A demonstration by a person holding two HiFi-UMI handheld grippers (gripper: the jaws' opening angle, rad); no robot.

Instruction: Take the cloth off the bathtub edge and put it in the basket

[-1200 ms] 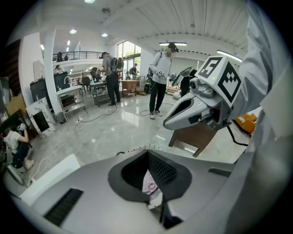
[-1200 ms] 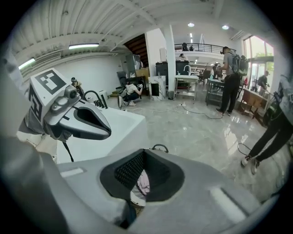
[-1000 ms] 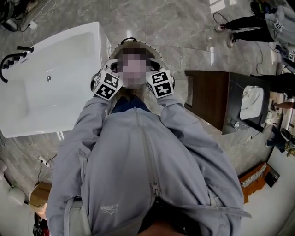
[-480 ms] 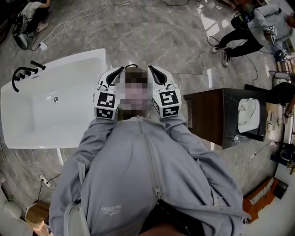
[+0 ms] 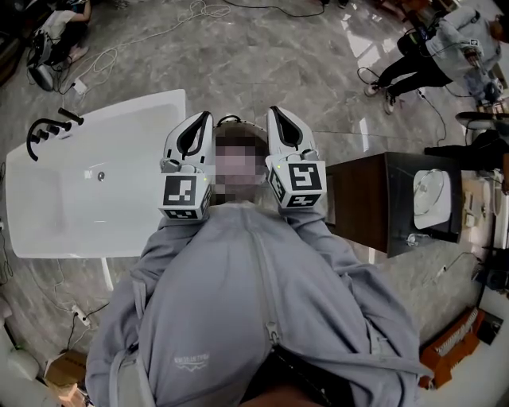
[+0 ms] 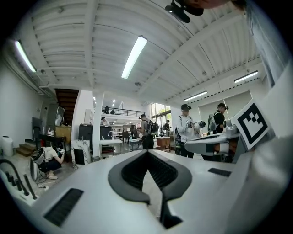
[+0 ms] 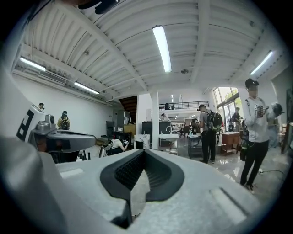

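**A:** Head view first: how do your tongs stand?

**B:** You hold the left gripper (image 5: 204, 116) and the right gripper (image 5: 275, 110) up side by side above your grey jacket (image 5: 238, 302). Both sets of jaws are pressed together on nothing.

**A:** And the bathtub?

**B:** The white bathtub (image 5: 119, 248) stands just left of your left gripper, with a black faucet (image 5: 48, 129) at its far-left corner. Where the cloth lies, you cannot tell.

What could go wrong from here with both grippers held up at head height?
1. The left gripper and right gripper are shut and empty, and no cloth or basket shows in any view, so the reach may start blind.
2. The grippers cover the floor just ahead in the head view; stepping toward the bathtub risks a knock against its rim.
3. Loose cables lie on the floor beyond the bathtub, a possible trip hazard.
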